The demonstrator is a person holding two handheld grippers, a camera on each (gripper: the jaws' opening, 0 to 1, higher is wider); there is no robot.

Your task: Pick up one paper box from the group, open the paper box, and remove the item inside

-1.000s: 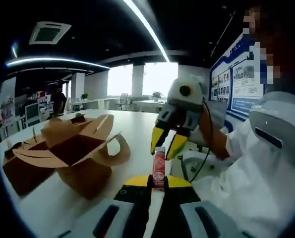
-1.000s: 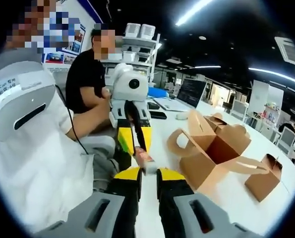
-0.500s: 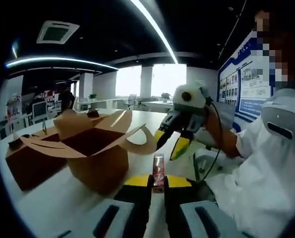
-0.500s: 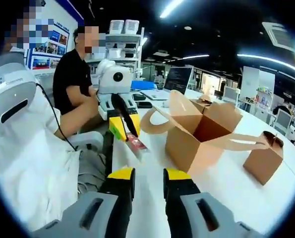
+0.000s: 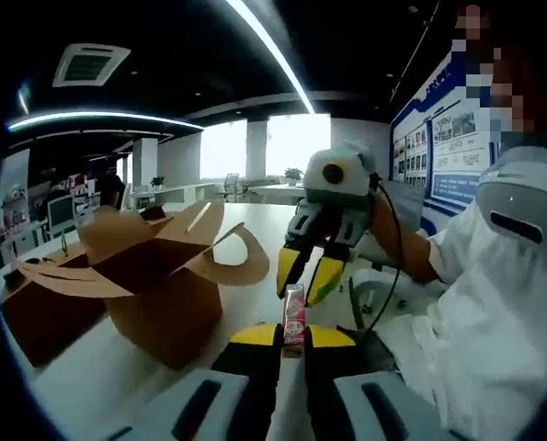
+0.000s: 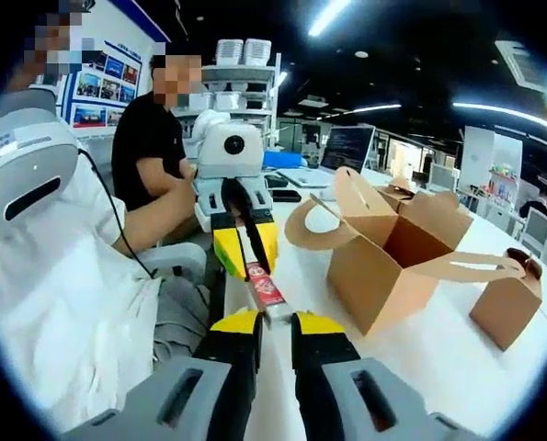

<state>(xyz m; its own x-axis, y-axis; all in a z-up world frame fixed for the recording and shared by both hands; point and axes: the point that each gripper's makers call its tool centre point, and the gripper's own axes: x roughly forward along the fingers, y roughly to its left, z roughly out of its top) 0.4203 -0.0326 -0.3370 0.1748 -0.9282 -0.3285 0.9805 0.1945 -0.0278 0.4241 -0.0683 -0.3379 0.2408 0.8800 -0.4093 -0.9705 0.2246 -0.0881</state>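
In the left gripper view, the left gripper rises from the bottom centre with its jaws closed narrow on the lower end of a small red packet. The packet's long axis runs straight up the frame, in line with the jaws, and its free end points at the right gripper, which hangs just above it at frame centre with its yellow tips a little apart on either side of the packet's top

In the right gripper view, the right gripper rises from the bottom centre with a narrow gap between its jaws, and one end of the packet lies in that gap. Whether the jaws press on it cannot be told. From there the packet slants to the upper left toward the left gripper, which clamps its far end just above centre

The open paper box stands on the white table at the left of the left gripper view, flaps spread and well apart from the packet, so the item is judged already out. Closed boxes sit at the right edge of the right gripper view

The coming move is judged to be a handover along the packet's long axis, and both grippers sit at its ends
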